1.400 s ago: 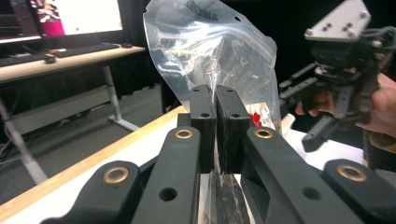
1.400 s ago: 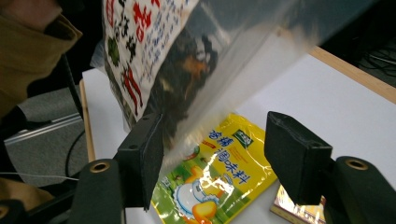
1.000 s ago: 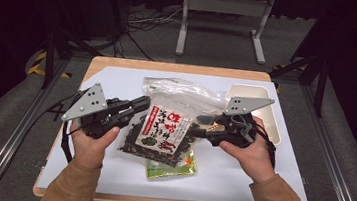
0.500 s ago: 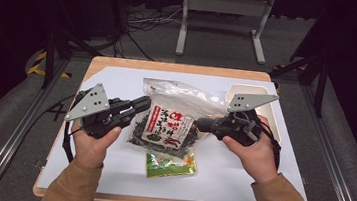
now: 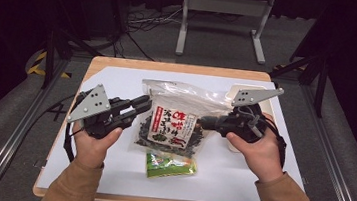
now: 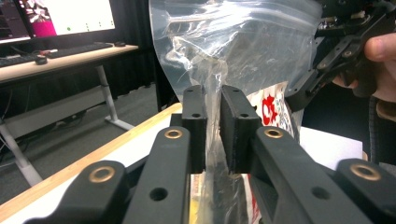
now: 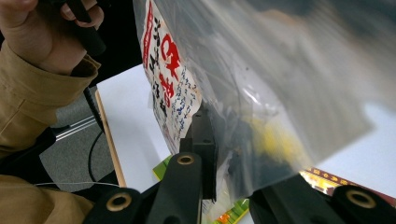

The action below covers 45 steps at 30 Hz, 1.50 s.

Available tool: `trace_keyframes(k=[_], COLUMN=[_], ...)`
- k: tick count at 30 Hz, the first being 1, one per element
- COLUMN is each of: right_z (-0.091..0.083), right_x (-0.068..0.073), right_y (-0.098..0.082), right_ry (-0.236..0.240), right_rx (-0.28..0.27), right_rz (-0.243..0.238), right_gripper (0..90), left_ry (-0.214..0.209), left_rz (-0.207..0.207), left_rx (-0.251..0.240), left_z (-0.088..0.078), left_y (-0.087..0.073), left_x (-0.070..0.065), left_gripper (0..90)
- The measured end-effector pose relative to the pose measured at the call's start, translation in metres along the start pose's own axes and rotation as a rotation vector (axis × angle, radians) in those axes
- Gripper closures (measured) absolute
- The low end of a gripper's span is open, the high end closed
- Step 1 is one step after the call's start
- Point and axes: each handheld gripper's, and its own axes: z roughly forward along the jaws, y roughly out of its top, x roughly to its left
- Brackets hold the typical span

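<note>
- High view has the clear zip bag (image 5: 185, 112) held up between both hands over the middle of the bench (image 5: 119, 74), with a dark snack pouch (image 5: 171, 130) with red lettering inside it.
- Left tongs (image 5: 141, 107) are on the bag's left edge. In the left gripper view the pads sit nearly together with a fold of clear film (image 6: 212, 121) pinched between them, though they've just eased apart a touch.
- Right tongs (image 5: 203, 122) have just been closing on the bag's right edge. The right gripper view shows plastic (image 7: 261, 116) draped right across the jaws, so I'd call it pinching the bag.
- Handling guess: the film is thin, floppy and slick, it crumples and sags wherever it isn't held. The pouch looks light but it's the only real weight, so it'll slump to the low end.
- Best hold is probably right where they are: the side edges, close to the stiffer zip strip, not the loose middle.
- Long axis runs away from the person, mouth at the far end, bottom toward the near edge and tilted down.
- A green packet (image 5: 170, 164) lies flat on the bench just below the bag's bottom.
</note>
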Motion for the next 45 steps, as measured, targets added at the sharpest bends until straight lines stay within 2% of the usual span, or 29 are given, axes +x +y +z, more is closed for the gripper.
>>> trace_keyframes(k=[5, 8, 15, 16, 27, 37, 45], right_z=[-0.008, -0.014, -0.029, -0.031, -0.053, -0.067, -0.074], right_x=[-0.004, -0.007, -0.018, -0.020, -0.036, -0.051, -0.063], right_y=[0.001, 0.002, 0.004, 0.005, 0.013, 0.024, 0.030], right_ry=[-0.032, -0.060, -0.116, -0.125, -0.205, -0.252, -0.281], right_rx=[0.012, 0.019, 0.016, 0.014, 0.019, 0.024, 0.028], right_rz=[0.010, 0.018, 0.050, 0.056, 0.098, 0.124, 0.148], right_gripper=[85.1, 85.1, 85.0, 85.0, 84.9, 84.9, 84.9], left_ry=[0.009, 0.030, 0.049, 0.052, 0.115, 0.165, 0.200], left_rz=[-0.015, -0.006, -0.012, -0.009, -0.039, -0.069, -0.084], left_rx=[0.013, 0.031, 0.067, 0.086, 0.150, 0.241, 0.267], left_z=[-0.002, -0.005, -0.007, -0.007, -0.011, -0.008, -0.007], left_y=[-0.003, -0.004, -0.008, -0.010, -0.032, -0.049, -0.058], left_x=[0.004, 0.006, 0.011, 0.015, 0.039, 0.055, 0.064], left_gripper=[68.9, 62.8, 58.6, 57.8, 53.7, 48.4, 44.3])
